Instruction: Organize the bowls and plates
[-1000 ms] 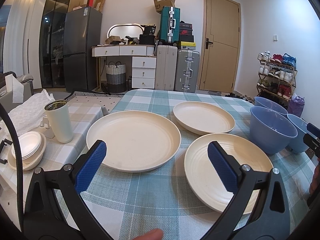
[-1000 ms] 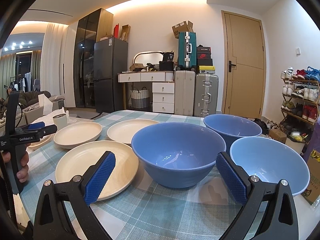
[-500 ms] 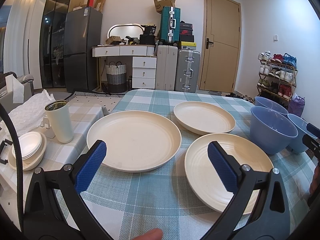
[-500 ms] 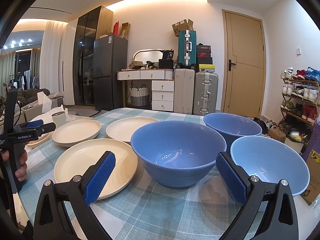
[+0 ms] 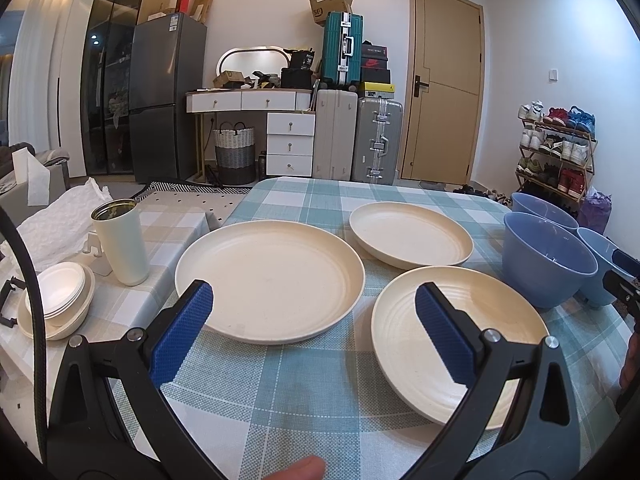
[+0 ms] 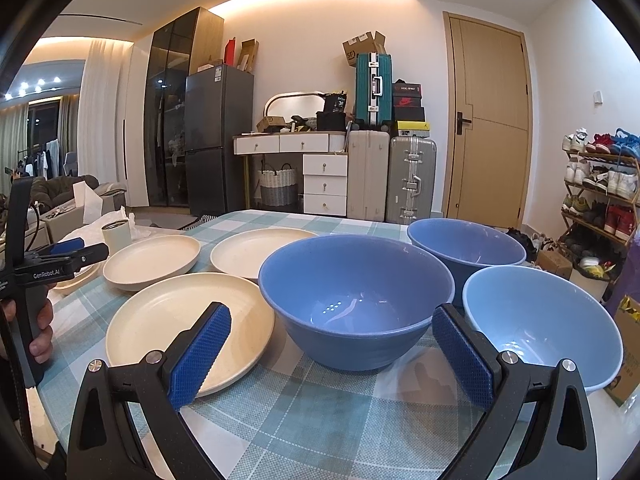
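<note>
Three cream plates lie on the checked tablecloth (image 5: 280,400): a large one (image 5: 268,280) at left, a smaller one (image 5: 410,234) behind, a ribbed one (image 5: 400,320) at right. Three blue bowls stand to their right: the nearest (image 6: 356,300), one behind it (image 6: 466,248), a paler one (image 6: 540,320). My left gripper (image 5: 316,336) is open and empty above the cloth, between the large plate and the ribbed plate. My right gripper (image 6: 332,352) is open and empty just short of the nearest bowl. The left gripper also shows in the right wrist view (image 6: 68,256).
A white tumbler (image 5: 120,240) and stacked small white dishes (image 5: 56,300) stand on a lower side surface at left, beside crumpled paper (image 5: 60,220). A cardboard box (image 6: 628,352) stands at the table's right edge. Suitcases, a fridge and a shoe rack line the far wall.
The right wrist view has shifted slightly, with the plates and bowls a little lower in frame. The left gripper has barely moved. Both grippers stay open.
</note>
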A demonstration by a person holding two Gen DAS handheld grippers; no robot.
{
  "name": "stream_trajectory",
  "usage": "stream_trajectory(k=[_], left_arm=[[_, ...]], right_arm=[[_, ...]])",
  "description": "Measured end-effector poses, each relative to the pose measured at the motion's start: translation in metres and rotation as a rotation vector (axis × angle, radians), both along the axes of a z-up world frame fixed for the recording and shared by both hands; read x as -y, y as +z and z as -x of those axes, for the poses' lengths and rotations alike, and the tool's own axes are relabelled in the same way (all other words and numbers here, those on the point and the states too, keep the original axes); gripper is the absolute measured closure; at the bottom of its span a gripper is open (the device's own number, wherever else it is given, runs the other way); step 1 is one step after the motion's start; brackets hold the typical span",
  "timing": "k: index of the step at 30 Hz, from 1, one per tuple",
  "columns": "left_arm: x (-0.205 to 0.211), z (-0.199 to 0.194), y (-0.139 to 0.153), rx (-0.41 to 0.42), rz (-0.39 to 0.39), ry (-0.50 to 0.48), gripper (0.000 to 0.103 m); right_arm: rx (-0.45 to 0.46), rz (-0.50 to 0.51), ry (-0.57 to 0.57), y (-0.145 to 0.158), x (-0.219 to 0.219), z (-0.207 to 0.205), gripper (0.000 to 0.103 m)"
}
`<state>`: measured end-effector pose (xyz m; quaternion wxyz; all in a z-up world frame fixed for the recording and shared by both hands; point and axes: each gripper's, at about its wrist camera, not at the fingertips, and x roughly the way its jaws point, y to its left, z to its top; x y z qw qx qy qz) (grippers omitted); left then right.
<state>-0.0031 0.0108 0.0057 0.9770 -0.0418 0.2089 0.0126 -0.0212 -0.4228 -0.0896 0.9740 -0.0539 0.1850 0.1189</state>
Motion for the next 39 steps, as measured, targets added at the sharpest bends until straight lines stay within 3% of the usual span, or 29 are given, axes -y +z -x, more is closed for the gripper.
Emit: stream_trajectory(k=[15,23,39], left_arm=[[0.002,0.005,0.003,0.009,0.003,-0.006,0.002],[0.006,0.006,0.009,0.004,0.0,-0.009,0.002],[0.012,0.013,0.043,-0.034,-0.034,0.019,0.002]], right_arm=[[0.006,0.007,0.002,0.011,-0.001,-0.002,0.001],[-0.036,-0.01,0.048,0.026,-0.01,-0.007,0.001],[-0.097,0.001,0.092,0.058,-0.04,-0.026,0.001]])
